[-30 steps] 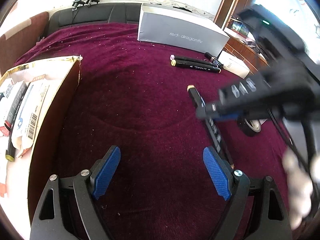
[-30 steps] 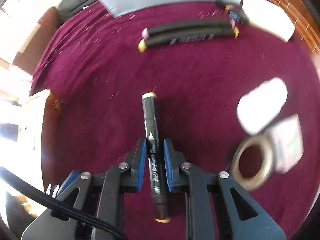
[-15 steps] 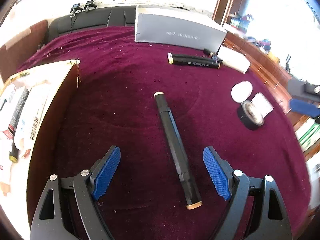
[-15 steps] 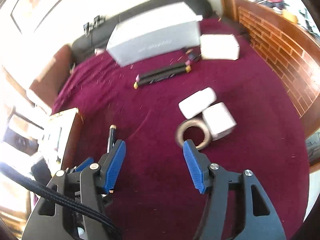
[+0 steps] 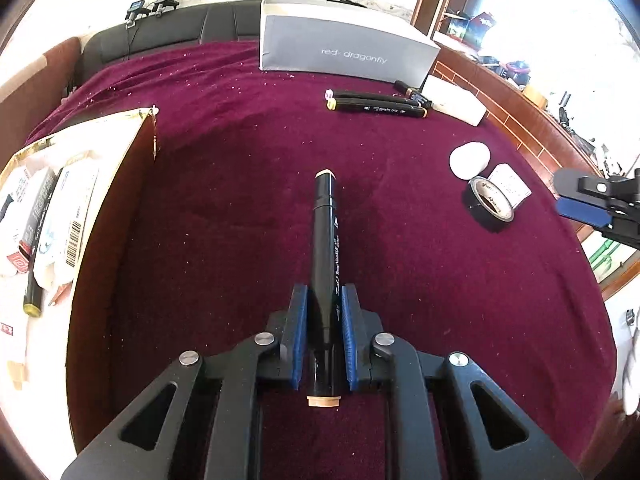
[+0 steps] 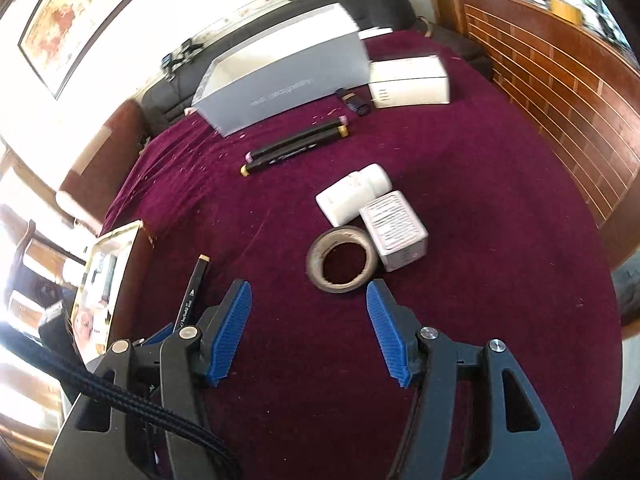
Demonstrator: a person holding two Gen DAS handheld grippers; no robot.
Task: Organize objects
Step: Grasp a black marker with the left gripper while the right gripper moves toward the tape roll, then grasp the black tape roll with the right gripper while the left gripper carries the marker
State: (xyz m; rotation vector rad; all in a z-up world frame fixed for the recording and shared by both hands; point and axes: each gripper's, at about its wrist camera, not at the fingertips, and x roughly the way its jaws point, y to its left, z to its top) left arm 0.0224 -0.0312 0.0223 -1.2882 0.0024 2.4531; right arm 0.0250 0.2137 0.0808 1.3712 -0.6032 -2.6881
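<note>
A black marker with tan end caps lies lengthwise on the maroon cloth, and my left gripper is shut on its lower half. The same marker shows at the left in the right wrist view, partly behind my left finger. My right gripper hangs open above the cloth with nothing between its blue pads, just short of a roll of tape. In the left wrist view the right gripper juts in at the right edge. Two more black markers lie side by side near a grey box.
An open gold-rimmed box holding packets and a marker stands at the left. A white bottle and a small white carton lie beside the tape. A white box and a short dark marker sit at the back.
My left gripper went from open to shut on the tan-capped marker. My right gripper let that marker go, opened, and drew back up and to the right toward the tape.
</note>
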